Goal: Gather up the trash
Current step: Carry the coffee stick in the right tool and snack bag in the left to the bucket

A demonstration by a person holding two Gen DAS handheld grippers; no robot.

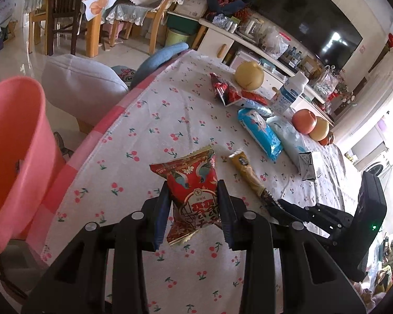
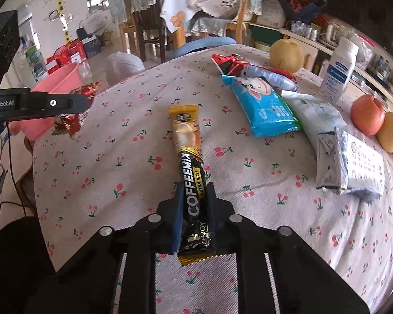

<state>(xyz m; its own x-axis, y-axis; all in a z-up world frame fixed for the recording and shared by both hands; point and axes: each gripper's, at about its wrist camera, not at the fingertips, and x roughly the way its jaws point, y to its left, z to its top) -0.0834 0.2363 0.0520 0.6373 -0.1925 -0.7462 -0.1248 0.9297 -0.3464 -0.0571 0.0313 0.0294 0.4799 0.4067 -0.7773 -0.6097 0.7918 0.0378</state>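
The red snack packet (image 1: 194, 196) hangs pinched in the left gripper (image 1: 194, 209), lifted just above the worktop (image 1: 144, 136) near its edge, beside the pink bin (image 1: 13, 144). The coffee stick (image 2: 194, 183) lies flat on the cherry-print cloth, its dark end clamped between the jaws of the right gripper (image 2: 195, 206). Farther back lie a blue packet (image 2: 262, 104), a white pouch (image 2: 317, 115), a bottle (image 2: 339, 70) and fruit (image 2: 368, 115).

We are viewing a desk (image 1: 170, 110) covered by a cherry-print cloth with a pink checked border. Wooden dining chairs (image 1: 154, 10) are standing behind it on a glossy tiled floor (image 1: 18, 60). A dark television (image 1: 309, 21) is hanging above a white cabinet (image 1: 217, 39). Daylight is entering from the right.
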